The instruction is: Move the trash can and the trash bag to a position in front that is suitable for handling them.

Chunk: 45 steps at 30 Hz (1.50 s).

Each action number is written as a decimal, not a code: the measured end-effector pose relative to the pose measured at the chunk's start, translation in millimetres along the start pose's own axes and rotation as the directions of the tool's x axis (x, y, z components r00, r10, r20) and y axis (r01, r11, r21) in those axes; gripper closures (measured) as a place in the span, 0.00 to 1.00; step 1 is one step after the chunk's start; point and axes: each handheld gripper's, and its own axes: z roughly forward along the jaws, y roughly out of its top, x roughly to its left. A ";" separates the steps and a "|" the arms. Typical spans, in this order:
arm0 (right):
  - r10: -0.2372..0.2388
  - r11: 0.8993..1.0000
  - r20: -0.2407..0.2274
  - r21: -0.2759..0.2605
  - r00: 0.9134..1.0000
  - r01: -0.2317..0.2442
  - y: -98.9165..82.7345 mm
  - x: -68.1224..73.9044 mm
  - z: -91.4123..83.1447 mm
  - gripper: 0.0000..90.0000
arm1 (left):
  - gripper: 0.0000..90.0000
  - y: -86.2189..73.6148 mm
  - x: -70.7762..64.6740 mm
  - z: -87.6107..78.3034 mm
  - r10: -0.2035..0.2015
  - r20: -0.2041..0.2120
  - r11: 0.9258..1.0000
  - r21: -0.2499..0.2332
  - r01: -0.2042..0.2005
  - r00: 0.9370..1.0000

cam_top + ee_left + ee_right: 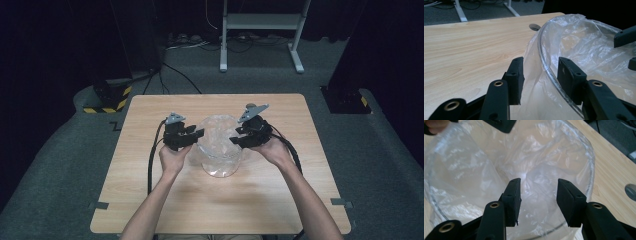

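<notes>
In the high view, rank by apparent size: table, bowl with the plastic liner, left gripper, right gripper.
1. Table
2. Bowl
3. Left gripper and right gripper: they look alike, so no ranking between them.

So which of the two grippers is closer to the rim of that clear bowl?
The left. The left gripper straddles the bowl rim and the plastic bag draped over it, jaws open. The right gripper hangs over the bag-lined inside, jaws open on nothing.

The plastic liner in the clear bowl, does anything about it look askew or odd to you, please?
Yes: the plastic liner is crumpled and bunched inside the clear bowl, spilling unevenly over the rim by the left gripper.
</notes>
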 end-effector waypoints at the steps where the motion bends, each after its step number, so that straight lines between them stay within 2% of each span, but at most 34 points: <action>1: 0.004 1.000 -0.007 -0.009 1.000 -0.004 0.7 1.4 0.9 0.61 | 0.63 -0.1 -0.3 0.3 0.001 0.001 1.000 0.001 -0.001 1.000; 3: -0.007 1.000 -0.009 -0.002 1.000 0.007 0.9 3.3 4.1 0.60 | 0.63 -0.2 -0.3 0.4 0.000 0.002 1.000 0.002 0.000 1.000; 5: -0.031 0.999 0.011 0.030 0.999 0.031 -3.3 4.3 7.2 0.61 | 0.62 -0.2 0.3 -0.5 -0.004 0.006 1.000 -0.002 0.004 1.000; 8: -0.035 0.999 -0.005 -0.019 0.999 0.035 -12.0 3.8 1.0 0.62 | 0.61 -0.2 0.0 -0.6 0.005 0.008 1.000 -0.001 -0.005 1.000; 12: -0.039 0.997 0.011 -0.064 0.999 0.040 -15.6 5.0 -8.3 0.60 | 0.62 0.1 -0.9 1.1 0.003 0.003 1.000 -0.001 -0.003 1.000; 14: -0.023 0.994 0.002 -0.104 1.000 0.023 -14.3 3.3 -10.5 0.60 | 0.62 -0.1 -1.5 2.0 0.000 0.004 1.000 -0.001 0.000 1.000; 16: 0.013 0.989 -0.013 -0.150 1.000 -0.015 -9.8 0.1 -9.6 0.60 | 0.62 -0.3 -2.1 2.8 0.000 0.009 1.000 0.002 0.000 1.000; 18: 0.037 0.984 -0.034 -0.172 0.999 -0.042 -4.9 -2.9 -4.1 0.60 | 0.62 -0.6 -2.9 3.6 0.004 0.013 1.000 0.004 -0.004 1.000; 20: 0.063 0.983 -0.040 -0.169 0.997 -0.069 -1.6 -6.5 3.1 0.61 | 0.63 -0.9 -2.9 3.4 0.007 0.014 1.000 0.004 -0.007 1.000; 22: 0.111 0.984 -0.011 -0.141 0.994 -0.111 0.0 -13.3 11.3 0.61 | 0.63 -1.0 -2.8 2.7 0.015 0.014 1.000 0.006 -0.015 1.000; 23: 0.143 0.981 0.006 -0.130 0.990 -0.141 -1.3 -18.9 14.5 0.65 | 0.63 -1.0 -2.8 2.5 0.013 0.020 1.000 0.004 -0.013 1.000; 24: 0.163 0.976 -0.010 -0.142 0.987 -0.163 -2.9 -22.7 14.9 0.65 | 0.63 -1.0 -2.9 2.2 0.012 0.023 1.000 0.002 -0.012 1.000; 25: 0.197 0.966 -0.031 -0.166 0.980 -0.199 -3.7 -27.2 14.0 0.65 | 0.63 -0.9 -3.1 2.1 0.013 0.024 1.000 0.002 -0.013 1.000; 26: 0.205 0.963 -0.027 -0.175 0.978 -0.207 -3.2 -27.5 13.1 0.64 | 0.64 -1.1 -3.6 2.5 0.014 0.022 1.000 0.000 -0.014 1.000; 31: 0.132 0.978 0.003 -0.165 0.991 -0.130 4.7 -17.1 13.3 0.60 | 0.64 -1.8 -4.7 3.5 0.015 0.028 1.000 0.000 -0.015 0.999; 33: 0.153 0.970 0.005 -0.191 0.988 -0.149 2.9 -18.9 11.6 0.59 | 0.63 -2.7 -4.9 2.7 0.012 0.032 1.000 -0.003 -0.012 0.999; 35: 0.194 0.952 0.015 -0.244 0.981 -0.185 -3.4 -23.4 6.6 0.59 | 0.61 -3.1 -4.2 1.9 0.010 0.031 1.000 -0.005 -0.010 0.999; 36: 0.207 0.947 0.020 -0.254 0.978 -0.195 -6.3 -24.5 4.9 0.59 | 0.61 -3.1 -3.9 1.7 0.009 0.032 1.000 -0.005 -0.009 0.999; 39: 0.208 0.950 0.044 -0.249 0.977 -0.191 -12.6 -24.4 2.3 0.59 | 0.60 -3.1 -3.4 1.0 0.002 0.033 1.000 -0.011 -0.001 0.999; 45: 0.227 0.939 0.059 -0.277 0.972 -0.203 -17.2 -25.9 -4.3 0.60 | 0.57 -2.8 -2.7 -6.9 0.003 0.036 1.000 -0.028 -0.002 0.999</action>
